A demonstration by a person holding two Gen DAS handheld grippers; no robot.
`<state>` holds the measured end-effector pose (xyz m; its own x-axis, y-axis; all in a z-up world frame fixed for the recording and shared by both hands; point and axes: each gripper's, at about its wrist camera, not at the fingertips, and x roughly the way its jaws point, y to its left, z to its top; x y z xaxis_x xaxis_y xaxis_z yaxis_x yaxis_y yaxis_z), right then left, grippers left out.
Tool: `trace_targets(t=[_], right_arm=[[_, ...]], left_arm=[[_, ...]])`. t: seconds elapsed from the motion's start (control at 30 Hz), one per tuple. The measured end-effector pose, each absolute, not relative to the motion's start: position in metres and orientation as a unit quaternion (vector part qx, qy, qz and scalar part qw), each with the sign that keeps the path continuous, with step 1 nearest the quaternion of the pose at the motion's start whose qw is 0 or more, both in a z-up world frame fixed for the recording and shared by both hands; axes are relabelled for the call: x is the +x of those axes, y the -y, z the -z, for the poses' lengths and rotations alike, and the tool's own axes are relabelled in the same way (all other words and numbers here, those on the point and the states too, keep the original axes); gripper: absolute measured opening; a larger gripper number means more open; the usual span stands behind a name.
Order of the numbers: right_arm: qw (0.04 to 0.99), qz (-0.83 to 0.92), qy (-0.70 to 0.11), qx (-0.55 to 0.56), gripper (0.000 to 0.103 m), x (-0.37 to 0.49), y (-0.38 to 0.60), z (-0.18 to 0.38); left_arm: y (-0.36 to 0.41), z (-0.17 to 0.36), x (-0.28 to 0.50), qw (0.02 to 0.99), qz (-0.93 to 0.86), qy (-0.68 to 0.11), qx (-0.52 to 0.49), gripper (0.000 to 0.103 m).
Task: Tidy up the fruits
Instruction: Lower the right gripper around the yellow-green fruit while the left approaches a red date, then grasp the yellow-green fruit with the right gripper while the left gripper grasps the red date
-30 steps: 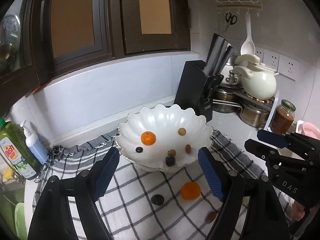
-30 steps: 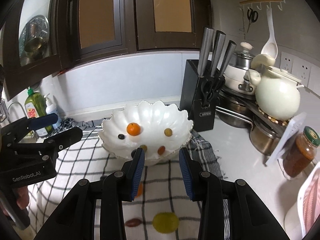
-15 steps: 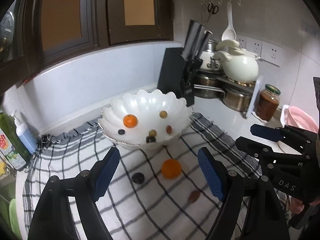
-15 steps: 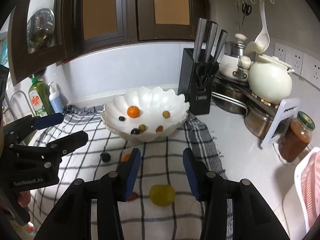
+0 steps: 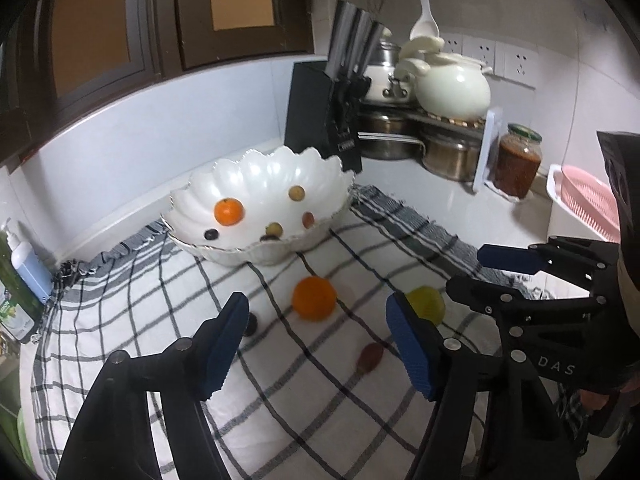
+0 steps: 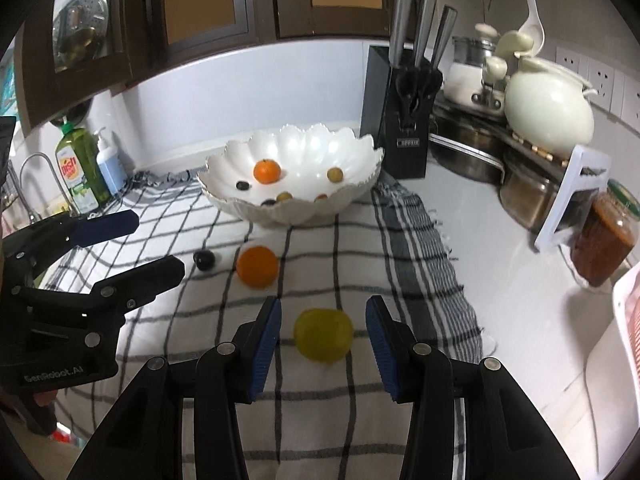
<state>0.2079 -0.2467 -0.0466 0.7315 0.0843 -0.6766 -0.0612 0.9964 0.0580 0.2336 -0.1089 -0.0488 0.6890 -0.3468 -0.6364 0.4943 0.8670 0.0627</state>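
**Two claws lowered over loose fruit on a checked cloth**

A kitchen table is covered by a black-and-white checked cloth (image 6: 328,264). At its far side stands a white scalloped bowl (image 6: 304,148) holding a small orange (image 6: 267,171), a pale green grape (image 6: 335,175) and a few darker small fruits.

Loose fruit lies on the cloth in front of the bowl: a larger orange (image 6: 257,267), a yellow-green round fruit (image 6: 323,334), a dark plum-like fruit (image 6: 205,259), and, seen from the left wrist, a small reddish-brown fruit (image 5: 370,357).

The right claw (image 6: 323,340) is released, its blue-padded jaws standing either side of the yellow-green fruit without pressing on it; a gap shows on both sides. The left claw (image 5: 316,336) is also released and grasping nothing. Its jaws have just been closing somewhat, and from its own camera the larger orange appears in the gap between them, a little farther along the cloth. The two claws sit side by side, left beside right.

Behind the bowl is a black knife block (image 6: 400,120). To the right are steel pots, a cream ceramic pot (image 6: 548,116) and a jar of red sauce (image 6: 604,240). At the left are a green dish-soap bottle (image 6: 78,168) and a blue pump bottle (image 6: 108,160).
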Motion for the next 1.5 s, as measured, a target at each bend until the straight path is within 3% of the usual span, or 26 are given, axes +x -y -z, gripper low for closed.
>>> trace_targets(t=[0.27,0.4,0.93,1.17,1.5], right_arm=[[0.923,-0.045,-0.380,0.021,0.045,0.210,0.247,0.062],[0.921,-0.044,-0.386,0.022,0.053,0.213,0.248,0.068],[0.907,-0.053,-0.418,0.023,0.053,0.230,0.245,0.092],[0.900,-0.053,-0.432,0.027,0.053,0.239,0.246,0.102],[0.894,-0.057,-0.443,0.027,0.053,0.247,0.243,0.109]], left_arm=[[0.117,0.069,0.231,0.899,0.254,-0.330,0.131,0.063],[0.121,0.081,0.228,0.894,0.263,-0.335,0.142,0.061],[0.136,0.121,0.236,0.866,0.289,-0.379,0.151,0.047],[0.140,0.132,0.246,0.856,0.298,-0.399,0.140,0.033],[0.145,0.143,0.254,0.846,0.304,-0.419,0.129,0.023]])
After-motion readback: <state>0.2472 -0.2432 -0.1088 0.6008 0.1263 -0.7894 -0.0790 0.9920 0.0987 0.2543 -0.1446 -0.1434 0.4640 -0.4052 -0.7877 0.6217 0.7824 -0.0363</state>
